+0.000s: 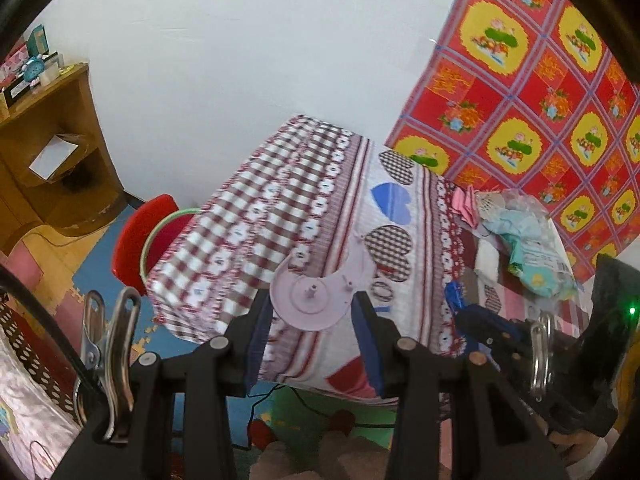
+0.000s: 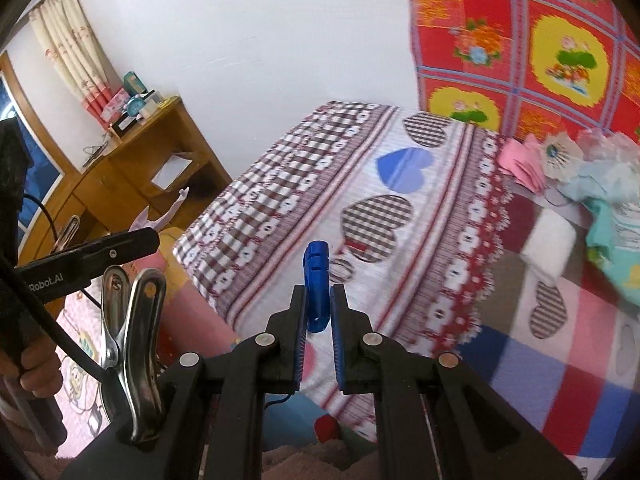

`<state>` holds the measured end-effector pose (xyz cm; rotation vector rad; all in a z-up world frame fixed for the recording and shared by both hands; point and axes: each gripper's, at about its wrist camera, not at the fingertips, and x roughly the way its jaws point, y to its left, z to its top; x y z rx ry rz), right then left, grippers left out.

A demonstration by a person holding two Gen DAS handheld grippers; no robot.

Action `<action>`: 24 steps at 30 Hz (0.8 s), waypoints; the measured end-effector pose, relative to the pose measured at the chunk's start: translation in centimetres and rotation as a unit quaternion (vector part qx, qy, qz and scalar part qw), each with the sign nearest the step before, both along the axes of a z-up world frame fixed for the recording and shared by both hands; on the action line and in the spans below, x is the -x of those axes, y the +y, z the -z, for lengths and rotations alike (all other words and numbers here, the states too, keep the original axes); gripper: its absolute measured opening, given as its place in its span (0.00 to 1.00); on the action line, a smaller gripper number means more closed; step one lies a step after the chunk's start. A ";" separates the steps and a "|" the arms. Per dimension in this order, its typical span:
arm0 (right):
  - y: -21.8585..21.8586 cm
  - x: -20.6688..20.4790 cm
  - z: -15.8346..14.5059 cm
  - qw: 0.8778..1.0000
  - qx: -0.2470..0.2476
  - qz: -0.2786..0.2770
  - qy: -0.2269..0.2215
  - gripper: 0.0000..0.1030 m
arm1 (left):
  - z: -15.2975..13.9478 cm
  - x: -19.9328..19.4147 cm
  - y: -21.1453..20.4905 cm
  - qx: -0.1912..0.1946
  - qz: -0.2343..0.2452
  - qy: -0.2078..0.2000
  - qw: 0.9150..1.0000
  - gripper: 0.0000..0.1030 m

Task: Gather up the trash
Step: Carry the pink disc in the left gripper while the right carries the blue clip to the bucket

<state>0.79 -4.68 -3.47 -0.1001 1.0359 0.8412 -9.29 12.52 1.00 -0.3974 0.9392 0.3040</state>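
Fingers of the left gripper (image 1: pixel 311 312) pinch a pale pink plastic disc (image 1: pixel 310 300) by its two edges; a broken, curved pink piece rises from the disc's far side. In the right wrist view, the right gripper (image 2: pixel 318 308) is nearly closed on a blue plastic clip (image 2: pixel 316 280), whose top sticks up above the pads while its lower end sits between them. Both pieces hang above the near edge of a table covered with a patterned tablecloth (image 2: pixel 400 216) of red checks, white flowers and hearts. From the left camera, the right gripper shows to the right, close by, with the blue clip in its tips.

Farther across the cloth, toward its right side, lies a heap of trash (image 1: pixel 524 240): a pink folded paper (image 2: pixel 520 164), crumpled pale green and blue wrappers and a white tissue (image 2: pixel 552 244). This heap is well apart from both grippers. Behind it hangs a red and yellow flowered sheet (image 1: pixel 520 80). Left of the table, on the floor, stands a red stool (image 1: pixel 136 236), and beyond it a wooden shelf unit (image 1: pixel 52 152) with a blue alarm clock (image 1: pixel 32 69) on top.
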 end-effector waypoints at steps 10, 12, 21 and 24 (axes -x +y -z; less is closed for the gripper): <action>6.0 0.0 -0.9 0.999 0.000 -0.047 -0.008 0.12 | 0.0 2.2 4.9 0.006 -0.037 -0.005 0.999 0.41; 7.4 -0.3 -0.9 0.998 -0.004 -0.058 -0.006 0.12 | 0.1 2.3 6.0 0.008 -0.050 -0.004 0.999 0.41; 13.4 -2.7 -0.7 0.994 -0.021 -0.106 0.004 0.12 | 0.5 1.5 11.4 0.009 -0.095 0.000 0.995 0.41; 15.3 -3.6 -0.5 0.992 -0.022 -0.125 0.003 0.12 | 0.8 1.0 13.2 0.011 -0.111 -0.002 0.994 0.41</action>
